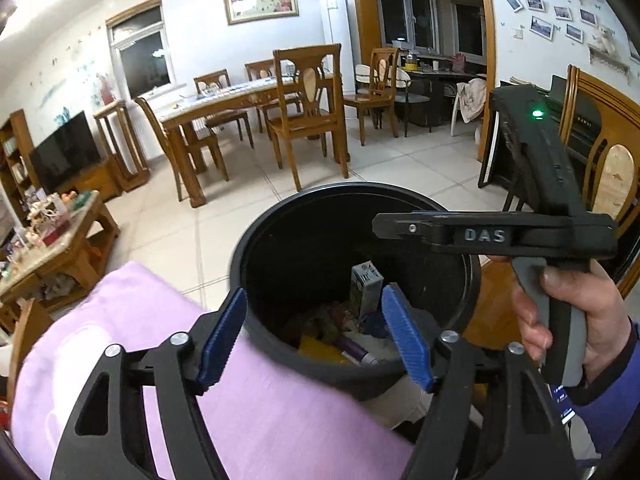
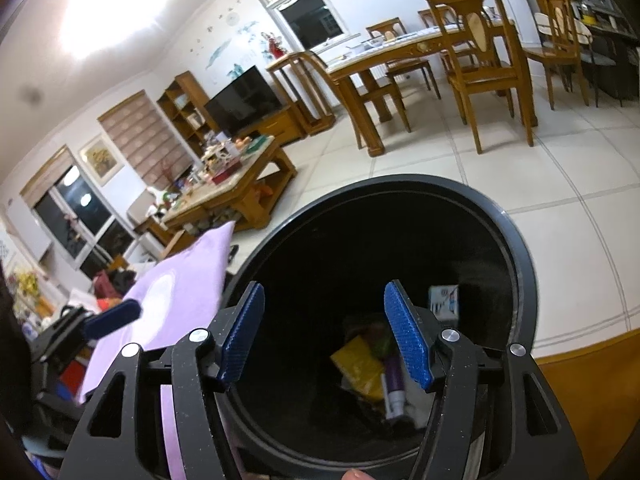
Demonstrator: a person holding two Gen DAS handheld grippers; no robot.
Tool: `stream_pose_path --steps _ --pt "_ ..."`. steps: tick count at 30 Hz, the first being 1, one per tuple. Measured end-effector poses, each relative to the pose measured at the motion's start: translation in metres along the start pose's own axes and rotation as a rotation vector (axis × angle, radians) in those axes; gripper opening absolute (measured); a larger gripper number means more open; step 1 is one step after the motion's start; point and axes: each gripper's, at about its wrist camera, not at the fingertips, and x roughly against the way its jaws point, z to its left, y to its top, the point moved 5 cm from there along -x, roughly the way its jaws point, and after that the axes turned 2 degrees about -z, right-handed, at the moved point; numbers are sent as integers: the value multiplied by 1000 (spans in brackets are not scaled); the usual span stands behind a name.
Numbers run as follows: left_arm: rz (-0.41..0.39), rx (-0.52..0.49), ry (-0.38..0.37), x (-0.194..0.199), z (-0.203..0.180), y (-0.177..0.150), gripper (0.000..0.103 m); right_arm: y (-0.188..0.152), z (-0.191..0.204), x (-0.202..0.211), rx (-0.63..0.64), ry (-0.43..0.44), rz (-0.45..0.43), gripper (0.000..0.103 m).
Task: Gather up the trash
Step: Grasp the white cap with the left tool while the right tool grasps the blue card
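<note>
One round black bin (image 2: 520, 248) stands on the tiled floor (image 2: 560, 168), and both grippers hang over its mouth. The left gripper (image 1: 316, 336) has its two blue fingers (image 1: 222, 332) spread wide with nothing between them; the right gripper (image 2: 326, 340) is likewise spread and empty. Inside the bin lies the trash: one small white carton (image 1: 366, 288), one yellow wrapper (image 2: 358, 368), one purple tube (image 2: 394, 384) and some white paper, all at the bottom. One lilac cloth (image 1: 260, 400) lies just beside the bin. The person's right hand (image 1: 576, 320) grips the right gripper's handle.
</note>
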Motion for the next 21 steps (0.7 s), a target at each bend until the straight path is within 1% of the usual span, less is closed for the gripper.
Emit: stream_pose_path --steps 2,7,9,12,15,18,20,21 --pt "-4 16 9 21 8 -8 71 -4 16 -2 23 19 16 63" --pt "0 45 88 64 38 -31 71 -15 70 -10 103 73 55 63" --pt "1 58 128 83 51 -43 71 -22 98 -16 142 97 79 63" --pt "0 72 169 104 68 -57 71 -36 141 -24 206 129 114 63" --pt "-6 90 208 125 85 -70 71 -49 174 -29 257 151 141 63" --pt "-7 107 234 139 99 -82 71 -64 203 -35 287 173 171 63" --pt "-2 120 237 147 105 -88 71 -73 219 -40 299 186 198 63" --pt "3 126 237 150 109 -93 71 -81 227 -43 304 191 225 63"
